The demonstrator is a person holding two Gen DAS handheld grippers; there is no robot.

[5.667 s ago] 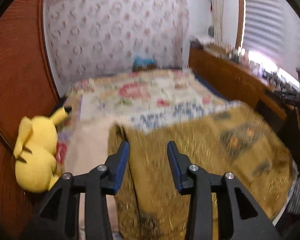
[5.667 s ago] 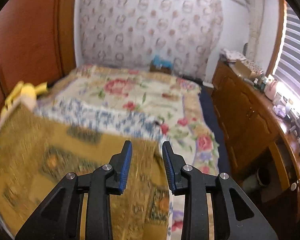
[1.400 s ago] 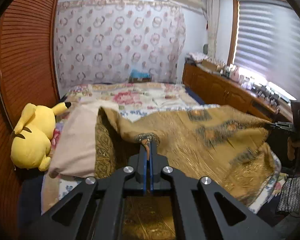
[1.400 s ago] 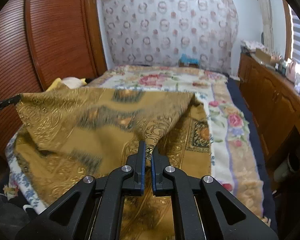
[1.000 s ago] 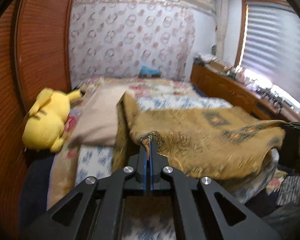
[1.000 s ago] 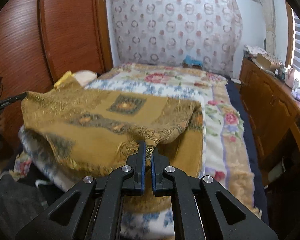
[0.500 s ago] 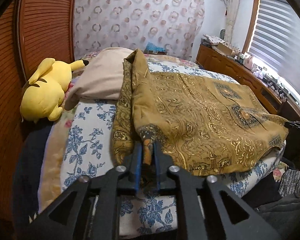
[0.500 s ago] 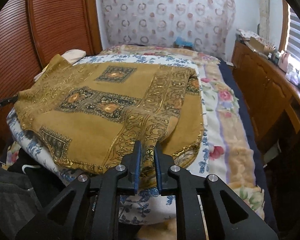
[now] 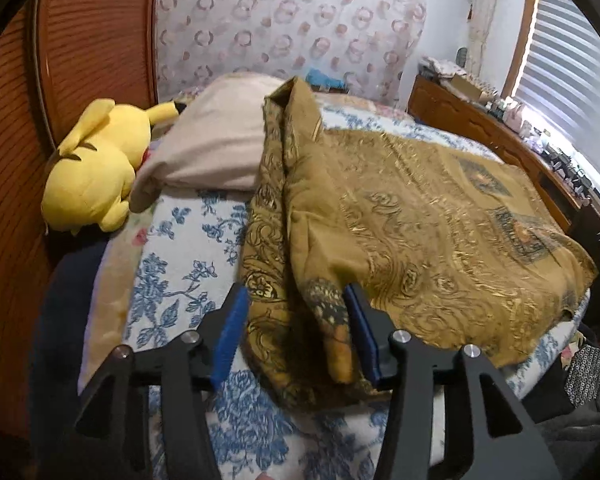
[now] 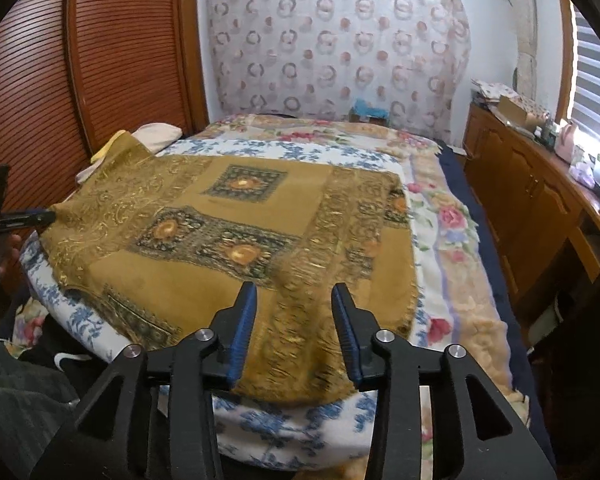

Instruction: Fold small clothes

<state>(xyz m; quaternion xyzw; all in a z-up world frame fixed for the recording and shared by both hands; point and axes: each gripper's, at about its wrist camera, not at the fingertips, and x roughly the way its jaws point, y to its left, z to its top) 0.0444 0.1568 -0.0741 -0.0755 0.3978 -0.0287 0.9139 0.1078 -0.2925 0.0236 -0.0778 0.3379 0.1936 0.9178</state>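
My left gripper (image 9: 296, 322): jaws spread, folded corner of the gold patterned cloth (image 9: 420, 216) lying loose between them, against the right finger. Cloth lies folded on the bed (image 10: 440, 216). My right gripper (image 10: 294, 322): jaws apart, cloth's near edge between them, ungripped.

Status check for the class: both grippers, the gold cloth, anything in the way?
Left hand-held gripper open, right hand-held gripper open. Gold cloth folded over on bed, released. Pillow touches its far edge.
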